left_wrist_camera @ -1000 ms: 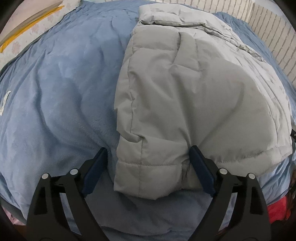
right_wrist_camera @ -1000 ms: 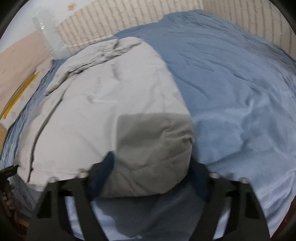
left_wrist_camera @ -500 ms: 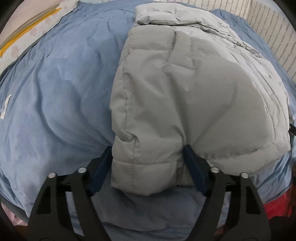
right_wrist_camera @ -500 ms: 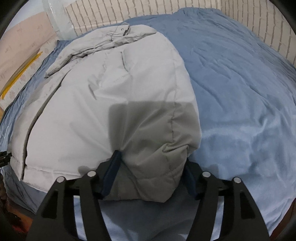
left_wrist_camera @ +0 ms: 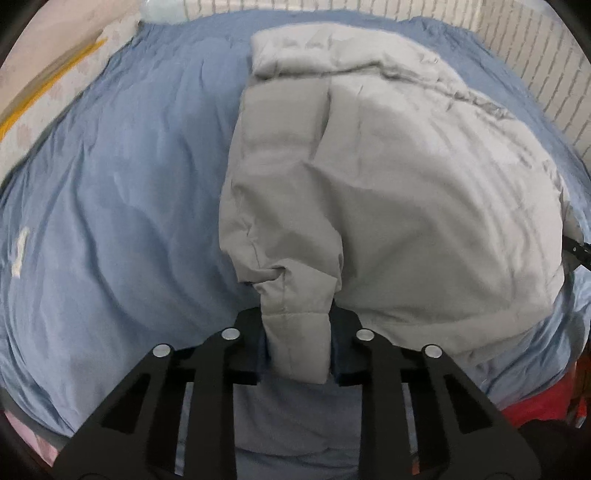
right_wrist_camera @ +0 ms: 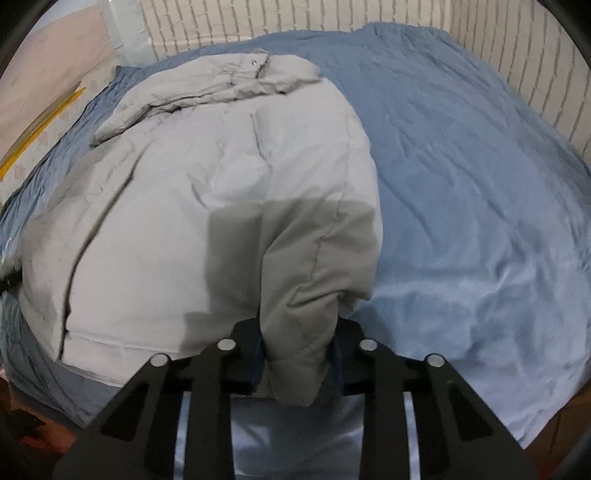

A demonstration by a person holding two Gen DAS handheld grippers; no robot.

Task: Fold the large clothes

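A pale grey puffer jacket (left_wrist_camera: 388, 192) lies spread on a blue bedspread (left_wrist_camera: 110, 192), collar toward the far wall. In the left wrist view my left gripper (left_wrist_camera: 297, 350) is closing, and its jaws pinch the jacket's near left hem corner, bunched into a narrow fold. In the right wrist view the same jacket (right_wrist_camera: 207, 206) fills the left half, and my right gripper (right_wrist_camera: 297, 365) is closing with its jaws pressed on the near right hem corner. Both corners are lifted slightly off the bed.
A white slatted headboard (right_wrist_camera: 332, 18) runs along the far side of the bed. The bedspread (right_wrist_camera: 480, 192) stretches flat to the right of the jacket. Something red (left_wrist_camera: 532, 402) shows past the bed's near right edge. A pale floral sheet with a yellow stripe (left_wrist_camera: 48, 85) lies at far left.
Both grippers went from wide open around the hem corners to pinching them. The hem has bunched between the jaws and risen a little, and both cameras have pulled back and up.
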